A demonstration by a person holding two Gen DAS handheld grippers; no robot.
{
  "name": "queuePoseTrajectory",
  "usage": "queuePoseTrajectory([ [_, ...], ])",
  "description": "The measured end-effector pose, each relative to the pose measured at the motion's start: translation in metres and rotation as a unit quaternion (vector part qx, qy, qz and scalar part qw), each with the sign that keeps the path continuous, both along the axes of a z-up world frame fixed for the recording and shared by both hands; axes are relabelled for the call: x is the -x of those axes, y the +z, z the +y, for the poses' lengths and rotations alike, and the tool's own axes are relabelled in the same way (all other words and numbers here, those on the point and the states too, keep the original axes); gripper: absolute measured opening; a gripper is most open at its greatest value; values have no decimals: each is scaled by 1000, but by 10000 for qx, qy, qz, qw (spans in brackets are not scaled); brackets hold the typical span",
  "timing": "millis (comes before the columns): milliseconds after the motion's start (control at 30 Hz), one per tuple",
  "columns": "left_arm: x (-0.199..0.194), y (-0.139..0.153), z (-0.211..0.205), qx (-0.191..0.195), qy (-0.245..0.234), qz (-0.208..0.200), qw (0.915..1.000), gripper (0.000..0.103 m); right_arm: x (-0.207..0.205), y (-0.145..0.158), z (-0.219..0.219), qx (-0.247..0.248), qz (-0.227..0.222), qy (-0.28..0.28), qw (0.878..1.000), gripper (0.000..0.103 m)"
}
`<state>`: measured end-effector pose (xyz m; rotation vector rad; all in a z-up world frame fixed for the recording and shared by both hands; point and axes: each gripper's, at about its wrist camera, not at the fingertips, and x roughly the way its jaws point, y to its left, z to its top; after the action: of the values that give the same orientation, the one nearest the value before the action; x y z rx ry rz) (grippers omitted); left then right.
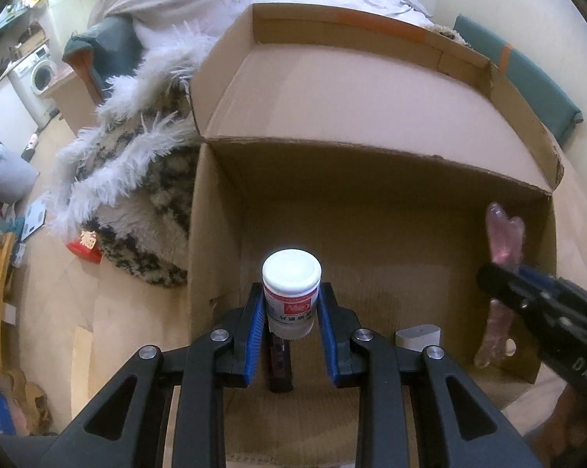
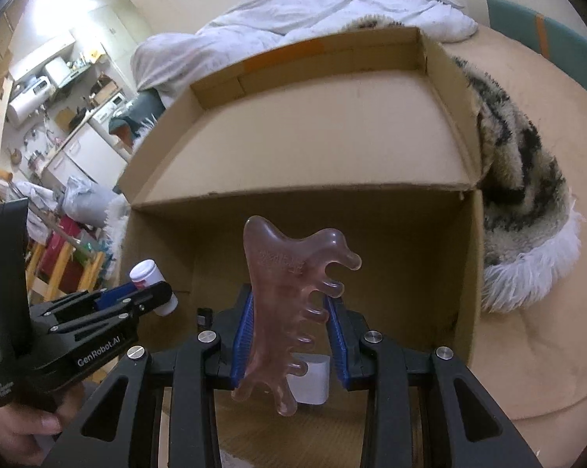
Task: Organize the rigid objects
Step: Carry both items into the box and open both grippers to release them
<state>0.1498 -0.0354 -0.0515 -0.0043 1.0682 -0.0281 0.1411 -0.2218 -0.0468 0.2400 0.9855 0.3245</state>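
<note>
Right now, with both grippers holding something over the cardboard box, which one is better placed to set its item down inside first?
Probably left. The left gripper holds the white-capped bottle upright over bare floor of the cardboard box. The right gripper's pink comb hangs directly above a white object.

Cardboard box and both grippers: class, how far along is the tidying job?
Done: a white block and a dark bar already lie in the box. In hand: left gripper holds a bottle; right gripper holds a pink comb. Left: releasing both inside.
</note>
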Motion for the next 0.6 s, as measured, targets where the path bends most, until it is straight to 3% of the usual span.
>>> queuePoseTrajectory([
  [233,-5,-17,-3,-129,36,113,9998,24,-9,-16,17,441,229,102,9987,36],
  [333,-6,-21,-3,-147,63,173,9997,24,-13,-20,20,525,282,103,9982,30],
  [600,-7,-22,-3,-159,88,139,9997,24,-18,-22,15,463,370,-16,9982,30],
])
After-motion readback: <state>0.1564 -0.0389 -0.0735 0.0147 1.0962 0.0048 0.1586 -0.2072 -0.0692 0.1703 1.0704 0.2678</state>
